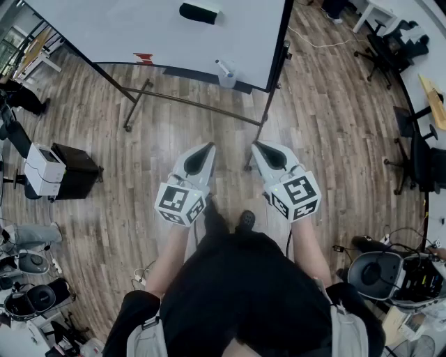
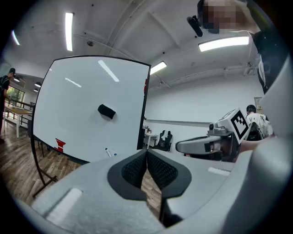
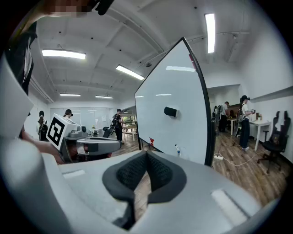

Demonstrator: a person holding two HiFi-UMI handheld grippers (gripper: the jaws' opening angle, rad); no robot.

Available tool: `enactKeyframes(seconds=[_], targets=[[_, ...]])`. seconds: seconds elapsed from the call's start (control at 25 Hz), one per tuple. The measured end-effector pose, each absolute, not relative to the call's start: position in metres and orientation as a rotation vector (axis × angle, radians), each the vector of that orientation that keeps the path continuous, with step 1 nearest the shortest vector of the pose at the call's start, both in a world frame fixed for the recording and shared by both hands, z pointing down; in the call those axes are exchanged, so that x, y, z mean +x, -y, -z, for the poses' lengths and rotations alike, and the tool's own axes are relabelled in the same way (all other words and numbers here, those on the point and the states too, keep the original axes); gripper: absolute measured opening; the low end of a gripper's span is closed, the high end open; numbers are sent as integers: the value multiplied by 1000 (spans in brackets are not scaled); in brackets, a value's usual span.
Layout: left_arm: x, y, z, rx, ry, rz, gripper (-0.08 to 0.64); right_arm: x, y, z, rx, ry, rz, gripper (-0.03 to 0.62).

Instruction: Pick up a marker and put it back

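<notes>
The left tongs and right tongs are both pressed together and empty. The marker sits at the whiteboard's lower edge, well apart from them, so the pickup looks not yet started.

1. Spreading through the room as brown wood-plank floor.
2. Glowing overhead as long ceiling lights.
3. Standing on a dark frame as a whiteboard.
4. Sitting far right as black office chairs.

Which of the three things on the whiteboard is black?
The block high on the whiteboard; the marker near the bottom edge is white, and the small mark is red.
</notes>
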State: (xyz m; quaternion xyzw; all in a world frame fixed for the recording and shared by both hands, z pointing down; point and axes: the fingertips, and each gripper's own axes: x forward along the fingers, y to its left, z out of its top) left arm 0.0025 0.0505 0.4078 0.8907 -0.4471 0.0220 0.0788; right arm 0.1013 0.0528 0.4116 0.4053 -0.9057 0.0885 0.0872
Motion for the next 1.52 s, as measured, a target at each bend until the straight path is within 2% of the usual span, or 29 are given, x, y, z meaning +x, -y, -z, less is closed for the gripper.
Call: enactKeyframes(seconds=[0.96, 1.52], targets=[[4, -115, -419, 2609, 1398, -61, 12, 102, -115, -423, 1152, 2733, -291, 3], [-47, -11, -404, 2675, 1343, 11, 12, 56, -19, -415, 1245, 2652, -315, 3]])
